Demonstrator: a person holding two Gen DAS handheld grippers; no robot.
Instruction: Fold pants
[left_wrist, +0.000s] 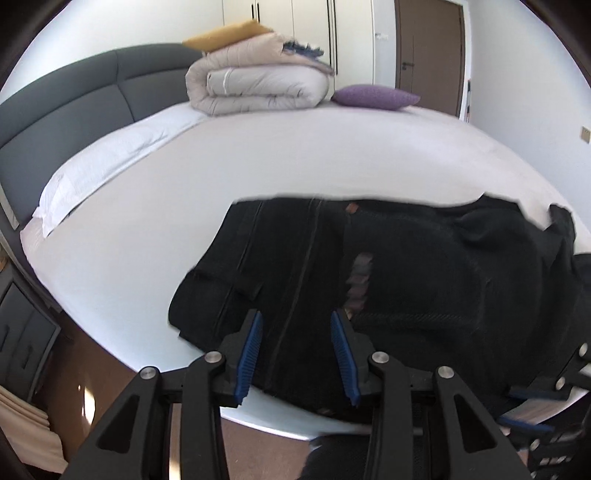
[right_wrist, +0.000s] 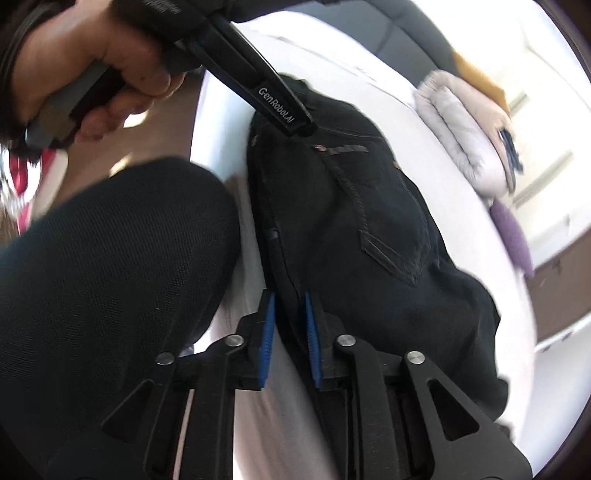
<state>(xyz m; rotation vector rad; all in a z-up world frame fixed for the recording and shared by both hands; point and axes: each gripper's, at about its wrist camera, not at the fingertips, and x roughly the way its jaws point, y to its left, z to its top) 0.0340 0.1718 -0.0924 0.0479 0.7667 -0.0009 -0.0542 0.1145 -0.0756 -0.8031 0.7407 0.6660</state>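
Black pants (left_wrist: 388, 266) lie folded over on the white bed (left_wrist: 221, 166), near its front edge. My left gripper (left_wrist: 297, 323) is open, its blue-padded fingers (left_wrist: 251, 350) spread over the pants' near edge, with cloth between them. In the right wrist view the pants (right_wrist: 369, 229) show a back pocket and the waistband. My right gripper (right_wrist: 290, 306) has its jaws narrowly apart around the waistband edge; whether it pinches the cloth is unclear. The left gripper's body (right_wrist: 258, 92), held by a hand, reaches onto the pants' far end.
A folded beige duvet (left_wrist: 258, 85), a yellow cushion (left_wrist: 225, 35) and a purple pillow (left_wrist: 376, 96) sit at the bed's far side. A white pillow (left_wrist: 107, 166) lies by the grey headboard (left_wrist: 74, 99). The person's dark-clothed leg (right_wrist: 110, 266) is beside the bed edge.
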